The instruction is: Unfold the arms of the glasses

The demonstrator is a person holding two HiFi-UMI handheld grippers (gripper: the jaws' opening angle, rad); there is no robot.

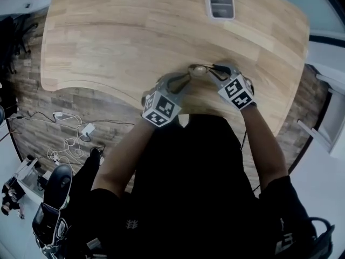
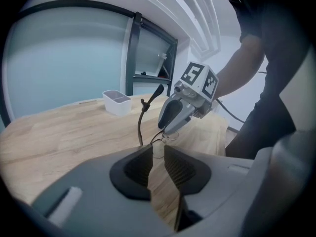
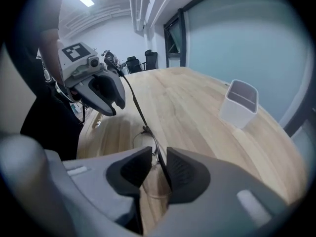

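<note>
Pale wood planks make up the table (image 1: 108,42) under me, and I work close to its near edge, over a wood-patterned floor. Both my bare forearms reach forward from a black top and bend inward, so the two tools tilt down at the tabletop with their tips facing each other. My left gripper (image 2: 158,151) comes in from the left with its marker cube towards me. Its jaws are drawn to a narrow gap, pinching a small pale part of the glasses (image 1: 200,69) at the very tips. My right gripper (image 3: 157,154) comes in from the right, angled more steeply. Its jaws are also close together, clamped on a dark bar of the frame that runs between the pads. The glasses hang between the two tools, just above the wood. One thin dark arm (image 2: 143,115) sticks upward from the hinge, with its curved end free. By my count there is one pair of glasses, two grippers and one white open bin (image 1: 220,2), which stands alone well apart at the far side of the table.
</note>
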